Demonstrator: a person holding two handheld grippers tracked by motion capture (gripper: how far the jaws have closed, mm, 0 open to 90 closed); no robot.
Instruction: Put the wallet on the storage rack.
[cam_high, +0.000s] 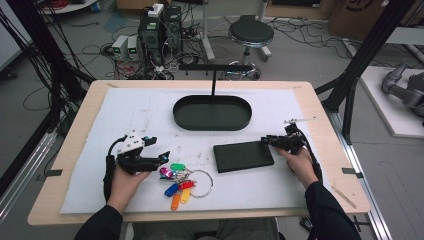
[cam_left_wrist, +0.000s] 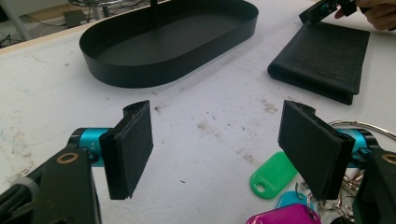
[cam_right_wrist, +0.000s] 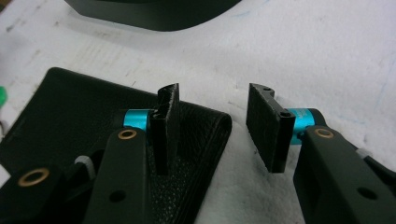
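Observation:
A black wallet (cam_high: 243, 156) lies flat on the white mat, right of centre. My right gripper (cam_high: 266, 141) is open at its far right corner; in the right gripper view one jaw stands over the wallet (cam_right_wrist: 70, 116) and the other over bare mat, gripper (cam_right_wrist: 212, 123) straddling the wallet's edge. A bunch of coloured key tags on a ring (cam_high: 180, 181) lies left of the wallet. My left gripper (cam_high: 162, 157) is open just left of and above the tags; its view shows the green tag (cam_left_wrist: 272, 175) and magenta tag (cam_left_wrist: 285, 215) by the right jaw, gripper (cam_left_wrist: 217, 149).
A black oval tray (cam_high: 212, 113) sits at the back middle of the mat, with a thin black stand (cam_high: 214, 75) rising behind it. The white mat (cam_high: 125, 115) covers most of the wooden table (cam_high: 320, 115). Cables, boxes and a stool are on the floor beyond.

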